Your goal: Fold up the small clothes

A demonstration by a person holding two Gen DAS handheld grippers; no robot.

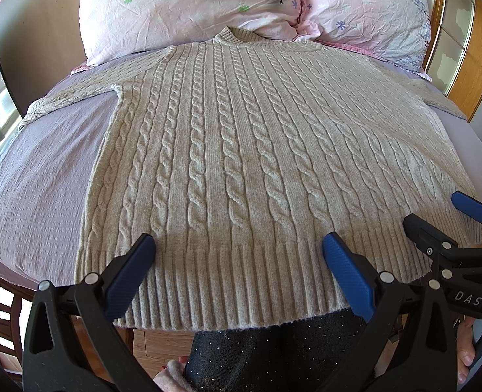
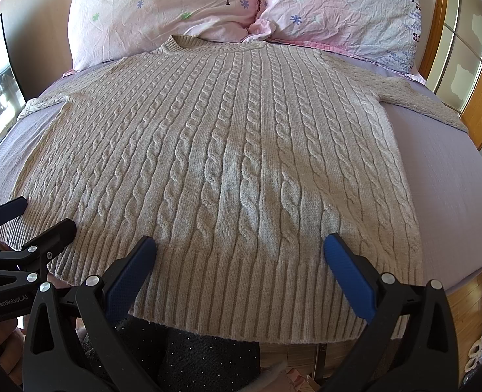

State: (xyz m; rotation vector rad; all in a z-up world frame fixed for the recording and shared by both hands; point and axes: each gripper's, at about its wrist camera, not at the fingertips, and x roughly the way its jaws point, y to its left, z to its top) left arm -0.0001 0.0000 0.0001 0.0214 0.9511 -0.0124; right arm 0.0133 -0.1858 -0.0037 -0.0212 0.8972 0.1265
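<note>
A beige cable-knit sweater lies flat, front up, on a bed, collar toward the pillows and both sleeves spread out sideways; it also shows in the right wrist view. Its ribbed hem hangs at the bed's near edge. My left gripper is open, hovering over the hem's left half. My right gripper is open over the hem's right half and also shows at the right of the left wrist view. The left gripper shows at the left of the right wrist view. Neither holds anything.
The bed has a lilac sheet. Two pink flowered pillows lie behind the collar. A wooden frame with glass panes stands at the right. Wood floor and the person's dark dotted trousers are below the hem.
</note>
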